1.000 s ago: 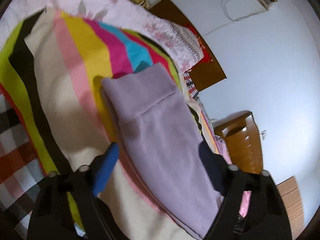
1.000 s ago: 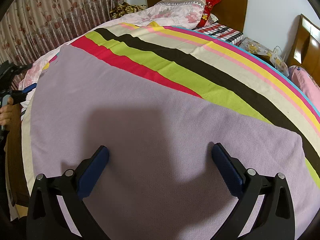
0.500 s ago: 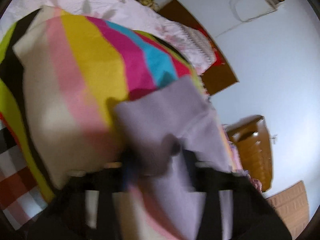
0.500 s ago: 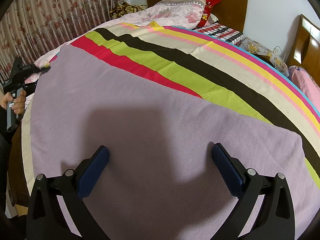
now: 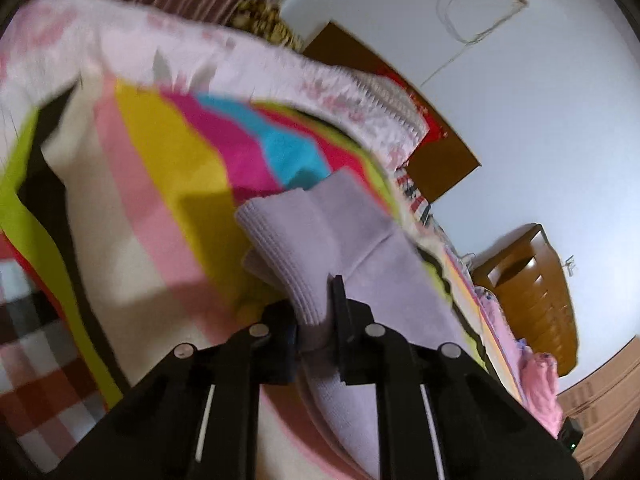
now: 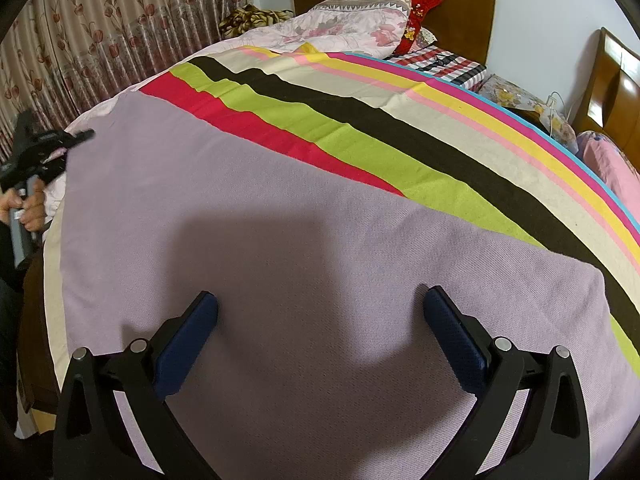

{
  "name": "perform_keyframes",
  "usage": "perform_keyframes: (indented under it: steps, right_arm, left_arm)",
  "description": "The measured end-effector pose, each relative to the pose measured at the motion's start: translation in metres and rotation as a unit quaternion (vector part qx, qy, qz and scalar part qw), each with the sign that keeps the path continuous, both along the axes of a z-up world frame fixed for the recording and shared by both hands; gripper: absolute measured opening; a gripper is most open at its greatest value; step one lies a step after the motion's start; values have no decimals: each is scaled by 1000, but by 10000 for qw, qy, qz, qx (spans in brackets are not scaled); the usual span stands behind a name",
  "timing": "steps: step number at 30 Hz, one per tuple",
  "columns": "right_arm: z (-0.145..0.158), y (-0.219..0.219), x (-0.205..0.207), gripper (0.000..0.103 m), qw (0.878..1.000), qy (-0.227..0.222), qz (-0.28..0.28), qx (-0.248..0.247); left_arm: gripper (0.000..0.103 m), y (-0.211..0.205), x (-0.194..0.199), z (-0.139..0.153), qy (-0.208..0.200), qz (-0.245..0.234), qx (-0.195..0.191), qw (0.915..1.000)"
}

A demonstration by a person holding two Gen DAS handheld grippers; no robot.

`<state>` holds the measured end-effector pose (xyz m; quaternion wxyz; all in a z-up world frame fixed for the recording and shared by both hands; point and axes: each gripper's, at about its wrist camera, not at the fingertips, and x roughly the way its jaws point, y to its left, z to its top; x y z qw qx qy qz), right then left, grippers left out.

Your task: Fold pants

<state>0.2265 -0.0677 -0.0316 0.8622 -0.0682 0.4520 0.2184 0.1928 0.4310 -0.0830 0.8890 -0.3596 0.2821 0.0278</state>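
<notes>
While the right tool (image 6: pixel 320 320) gapes empty, the left tool (image 5: pixel 316 320) is closing on the pants (image 5: pixel 304 240).

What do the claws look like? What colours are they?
Each claw is black plastic with two long arms, shaped like a V. The right claw has dark blue bumpy pads on its fingertips and round silver bolts at the joints. The left claw has the same silver bolts and thin white lines on its arms.

Lilac knit pants (image 6: pixel 280 280) spread flat on the bed, ribbed cuff end (image 5: pixel 296 240) bunched and raised
</notes>
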Motion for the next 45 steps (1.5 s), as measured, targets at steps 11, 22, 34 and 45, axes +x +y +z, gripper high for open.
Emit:
perform_keyframes:
  steps: [11, 22, 34, 45]
  right_arm:
    - [40, 48, -17, 98, 9989, -239, 350, 180]
    - [6, 182, 3, 99, 9824, 186, 1759, -602]
    - [32, 139, 3, 98, 9913, -155, 1209, 494]
    - [97, -120, -82, 99, 9663, -1203, -1355, 1830]
  left_arm:
    - [13, -9, 13, 18, 272, -49, 660, 9974]
    - [14, 4, 18, -2, 375, -117, 334, 9987]
    - [14, -40, 5, 88, -229, -200, 988, 9946]
    - [14, -316, -43, 182, -1298, -2028, 3393, 9093]
